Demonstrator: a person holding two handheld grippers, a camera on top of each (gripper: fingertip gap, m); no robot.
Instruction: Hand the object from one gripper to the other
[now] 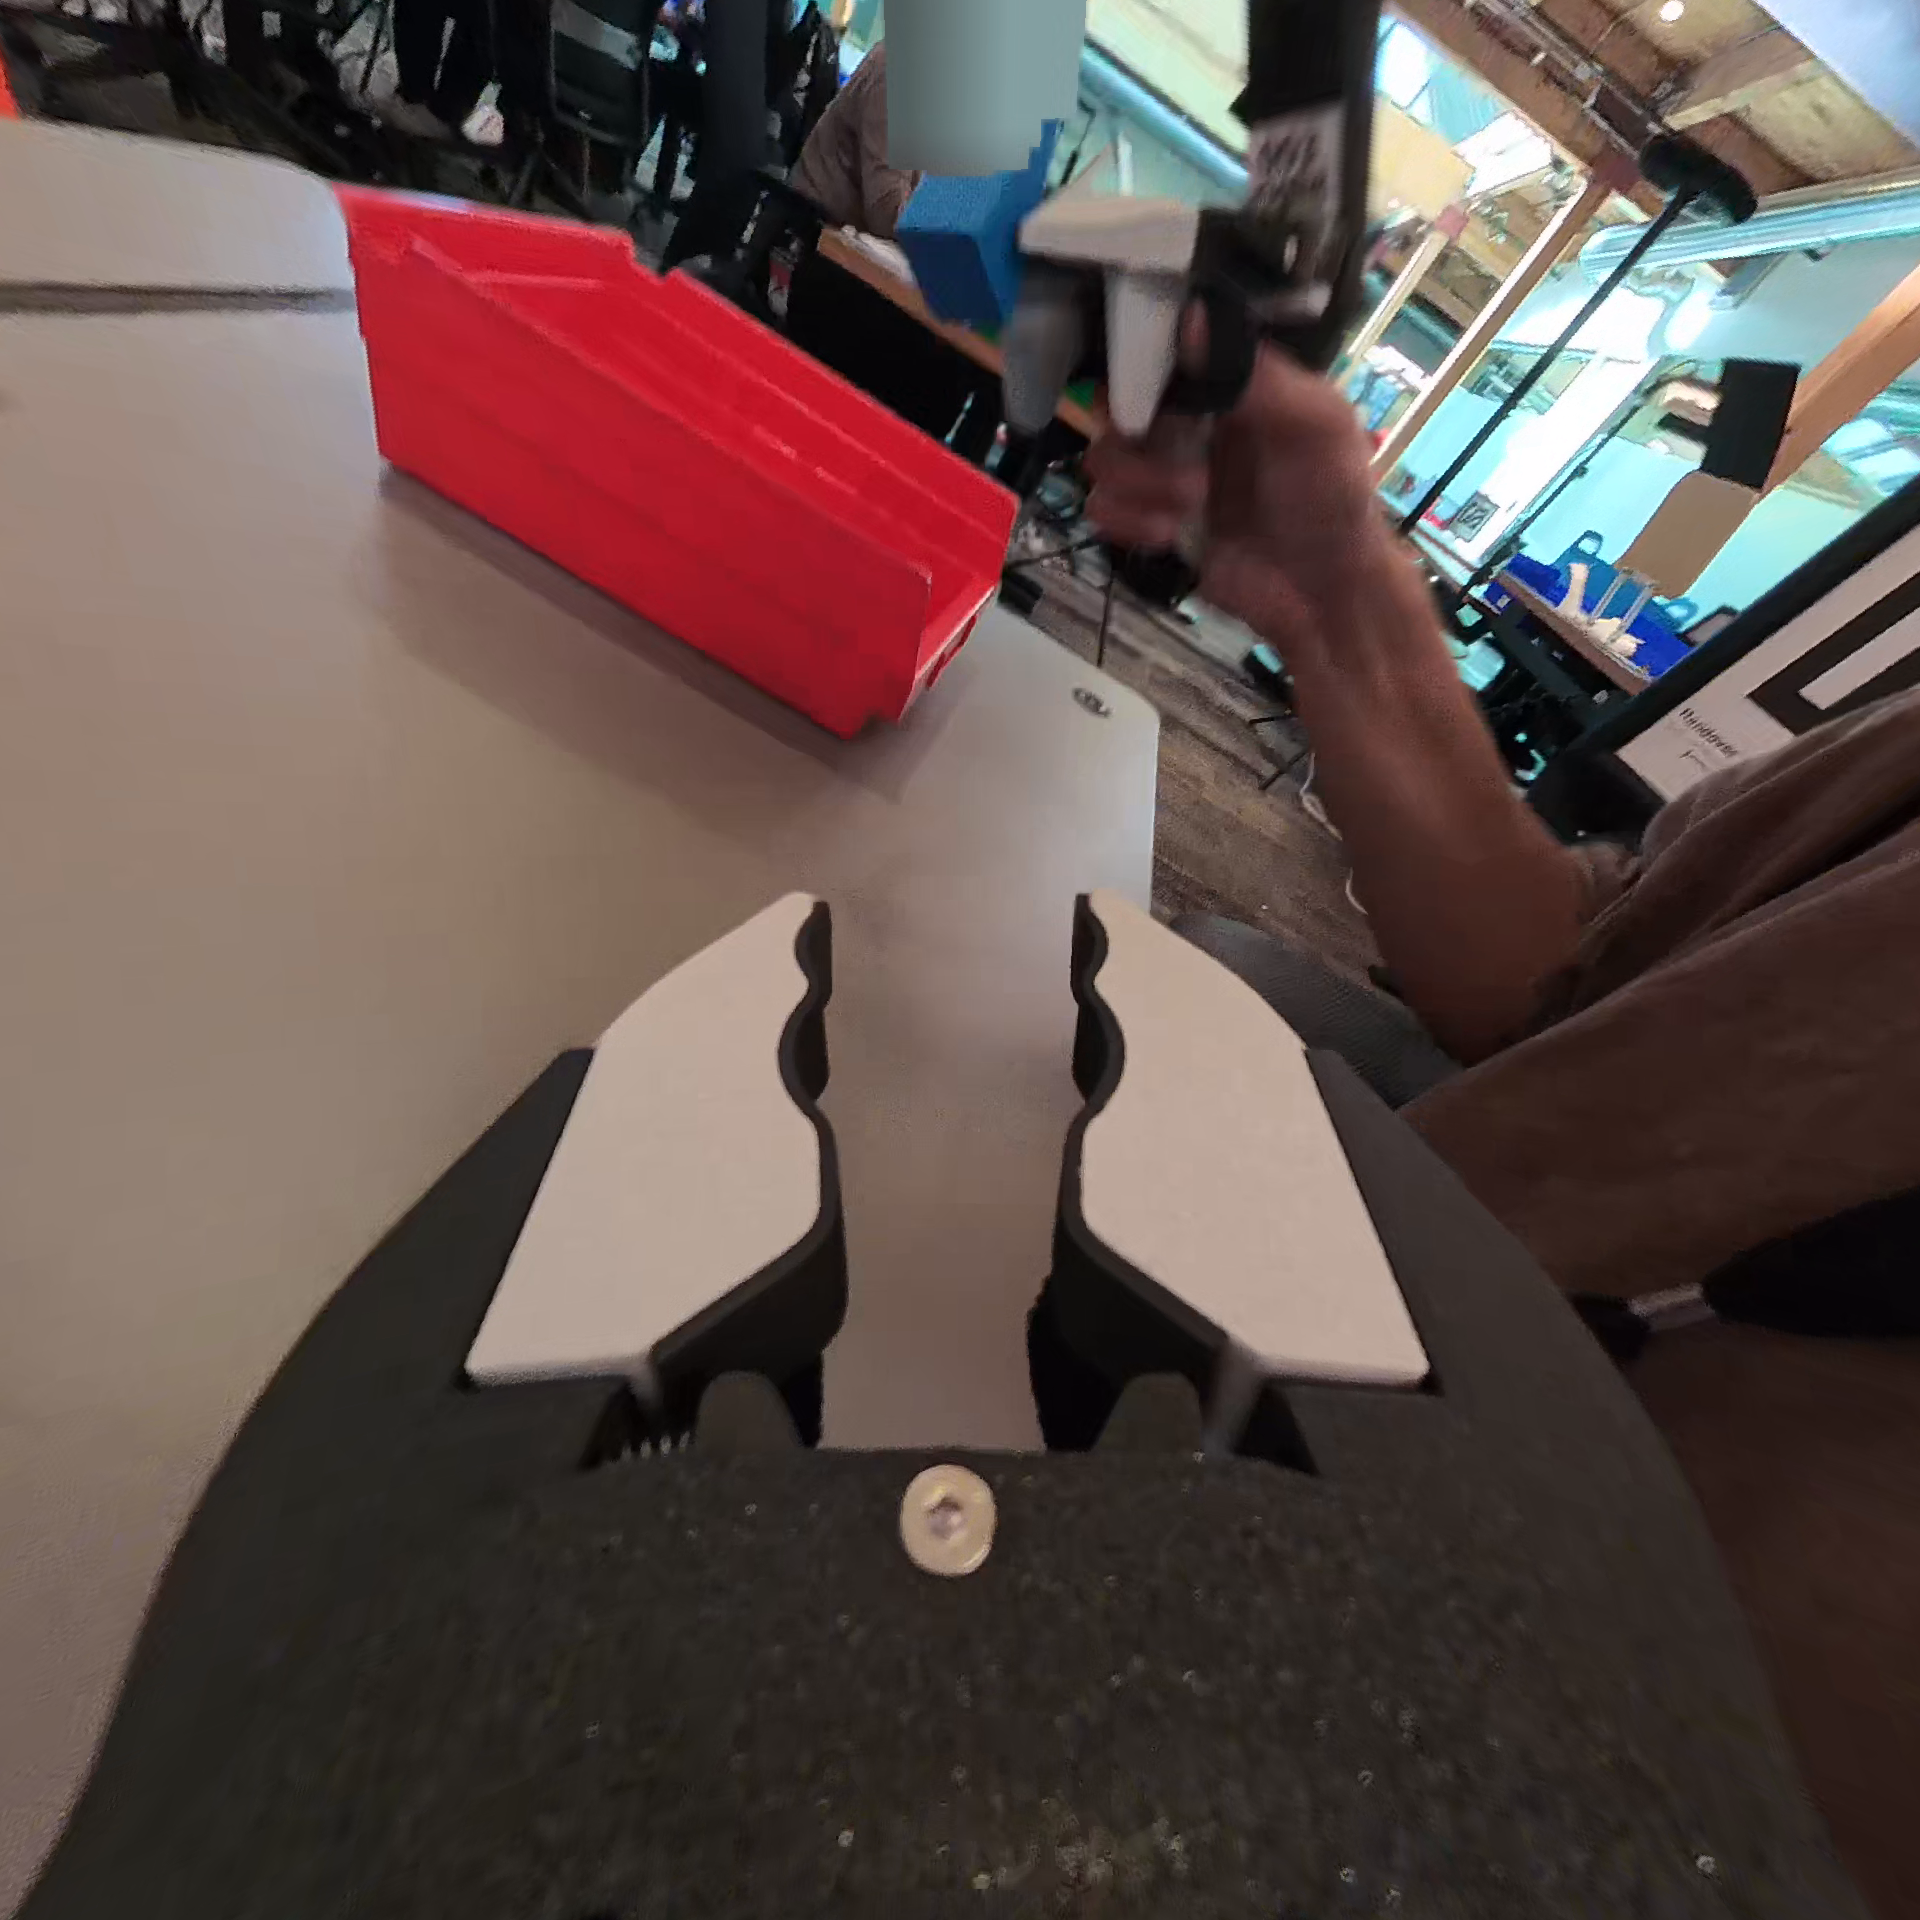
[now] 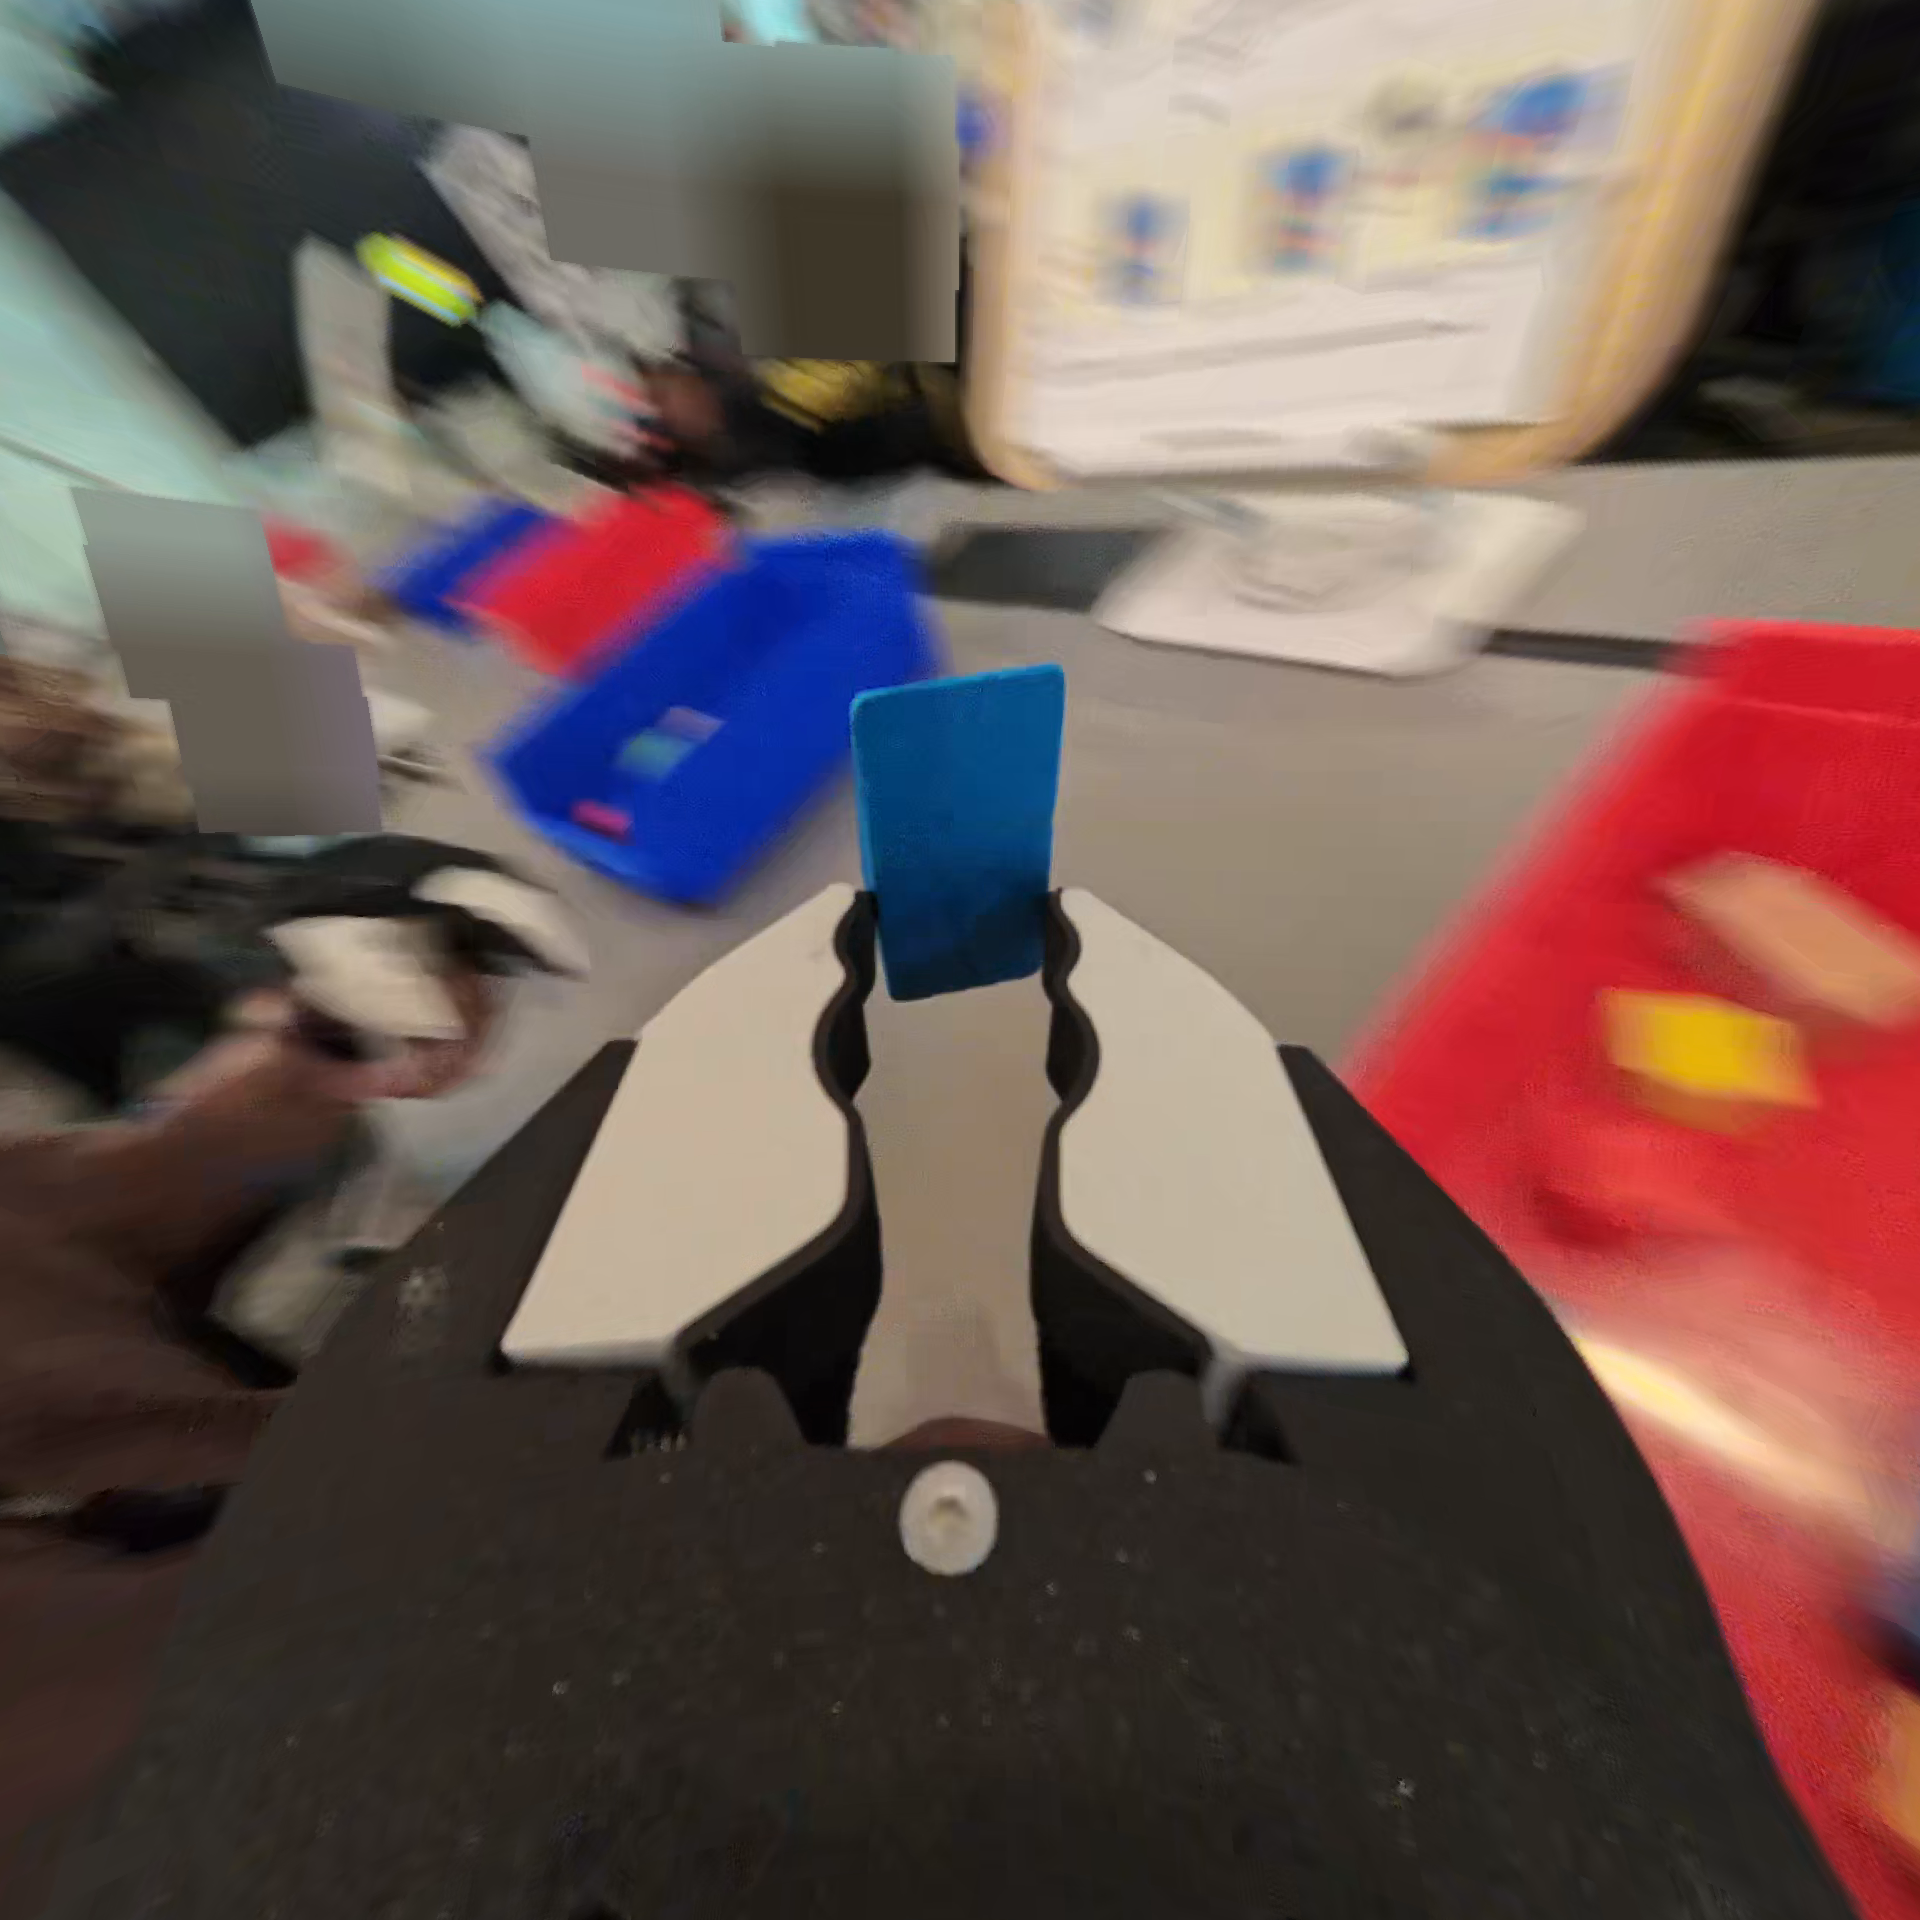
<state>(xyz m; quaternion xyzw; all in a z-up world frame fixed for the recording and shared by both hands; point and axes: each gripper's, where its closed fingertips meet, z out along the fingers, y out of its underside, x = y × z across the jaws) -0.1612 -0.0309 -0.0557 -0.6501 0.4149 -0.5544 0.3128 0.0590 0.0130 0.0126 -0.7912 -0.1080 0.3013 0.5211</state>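
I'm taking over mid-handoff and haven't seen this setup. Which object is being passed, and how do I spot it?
Start from the grey table with the big red bin on it; the right gripper is raised in the air beside that bin. Pinched at its fingertips is a flat blue block, sticking out past the tips. The left gripper is open and holds nothing.

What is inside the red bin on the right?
In the right wrist view, the red bin holds a yellow piece and a tan piece, both blurred. Its lower part is cut off, so other contents cannot be told.
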